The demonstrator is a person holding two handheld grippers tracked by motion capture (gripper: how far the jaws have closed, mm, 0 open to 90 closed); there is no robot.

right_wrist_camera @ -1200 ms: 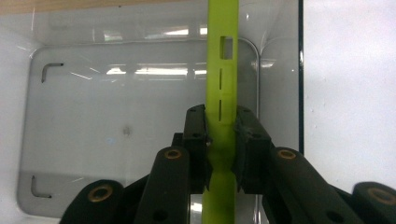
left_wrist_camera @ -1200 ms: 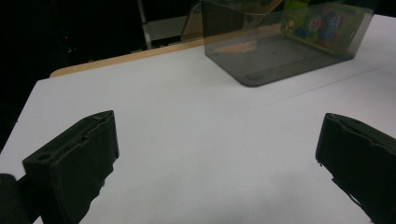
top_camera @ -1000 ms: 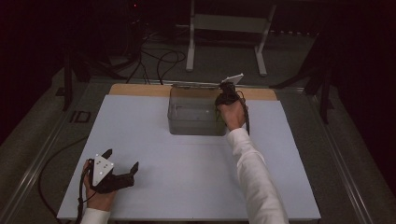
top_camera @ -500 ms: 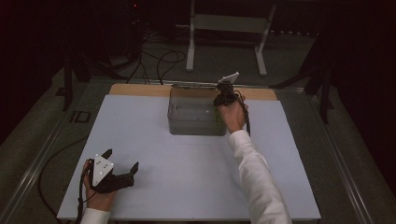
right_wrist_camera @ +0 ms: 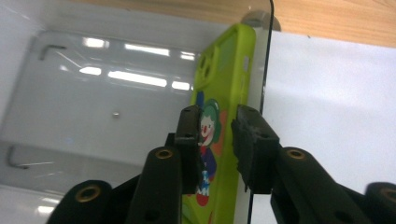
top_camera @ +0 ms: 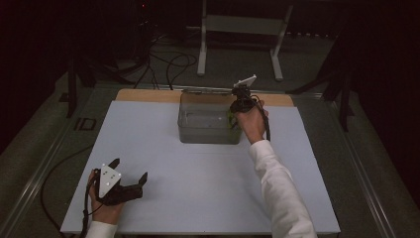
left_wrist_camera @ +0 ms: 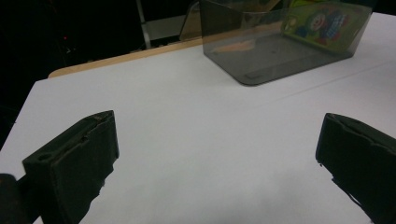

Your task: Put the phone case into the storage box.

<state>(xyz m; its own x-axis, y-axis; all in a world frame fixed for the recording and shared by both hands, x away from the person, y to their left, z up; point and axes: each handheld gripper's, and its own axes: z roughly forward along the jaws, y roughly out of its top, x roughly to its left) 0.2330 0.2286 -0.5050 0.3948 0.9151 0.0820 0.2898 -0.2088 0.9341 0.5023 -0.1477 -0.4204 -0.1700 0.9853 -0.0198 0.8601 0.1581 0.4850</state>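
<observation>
A clear plastic bin (top_camera: 205,133) stands at the back middle of the white table (top_camera: 198,198). Inside it a lime-green phone case (right_wrist_camera: 224,70) with a clown picture leans against the bin's right wall (left_wrist_camera: 322,23). My right gripper (right_wrist_camera: 218,126) hangs just above that case and points down into the bin (top_camera: 236,110). Its jaws have just been closing and stand a narrow gap apart, with nothing pinched between the pads. The case shows through the gap below. My left gripper (top_camera: 130,169) rests at the table's front left, wide open and empty (left_wrist_camera: 219,154).
A strip of wooden board (top_camera: 148,95) shows behind the white sheet. On the dark floor beyond are a metal stand (top_camera: 237,29) and several cables (top_camera: 163,62). White table surface spreads between the bin and the left gripper.
The right hand has lifted slightly above the bin's right end. The left hand and its gripper have stayed put.
</observation>
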